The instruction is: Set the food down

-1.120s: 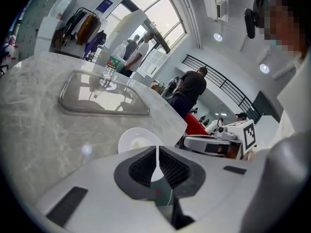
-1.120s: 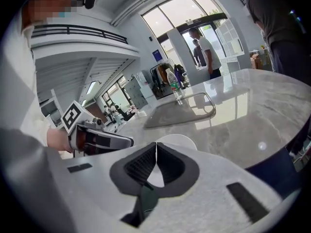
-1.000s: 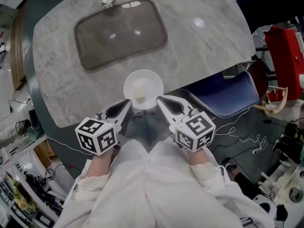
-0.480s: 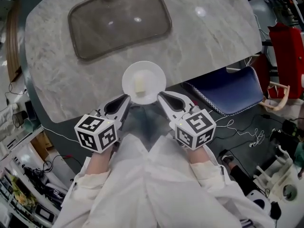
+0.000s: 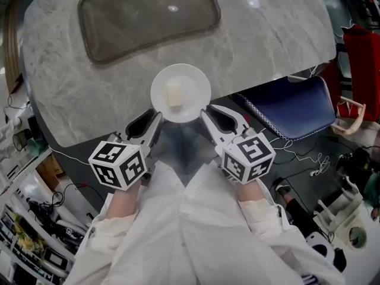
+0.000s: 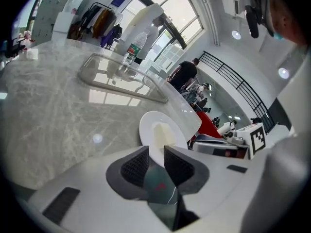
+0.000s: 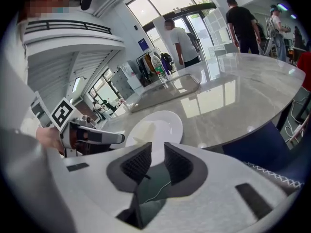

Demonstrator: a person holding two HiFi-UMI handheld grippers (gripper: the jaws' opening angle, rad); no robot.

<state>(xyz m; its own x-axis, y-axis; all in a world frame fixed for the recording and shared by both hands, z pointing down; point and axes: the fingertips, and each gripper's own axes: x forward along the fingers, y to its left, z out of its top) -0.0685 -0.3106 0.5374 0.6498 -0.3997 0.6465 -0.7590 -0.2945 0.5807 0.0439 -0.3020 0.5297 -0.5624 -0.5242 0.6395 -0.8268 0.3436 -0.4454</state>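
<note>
A person in white sleeves stands at a round marble table (image 5: pixel 267 46) with a two-jaw gripper in each hand. A white plate (image 5: pixel 193 79) rests on the table at the edge nearest the person. A pale block of food (image 5: pixel 174 95) lies in the middle of the plate.

The left gripper (image 5: pixel 154 120) is at the plate's near left rim, with its tips just beside the rim and tilted down toward it. Its jaws have just been opening and now stand a little apart. From its own camera, the plate's near rim shows in the gap between the dark ribbed pads (image 6: pixel 135 165), which do not clamp it.

The right gripper (image 5: pixel 206 114) mirrors it at the plate's near right rim. Its jaws have also just been opening and stand only narrowly apart. The rim shows in the gap between its pads (image 7: pixel 137 162), and they do not appear to pinch it. Each gripper has a cube with black and white square markers, on the person's side of the plate.

Beyond the plate, farther across the table and well apart from it, lies a dark grey tray (image 5: pixel 148 25) with rounded corners. A clear bottle (image 6: pixel 131 50) stands at the tray's far side. To the right of the plate, off the table and lower down, is a blue chair seat (image 5: pixel 291 111) with a pale stitched edge. Far beyond the plate, several people (image 7: pixel 182 38) stand near tall windows.
</note>
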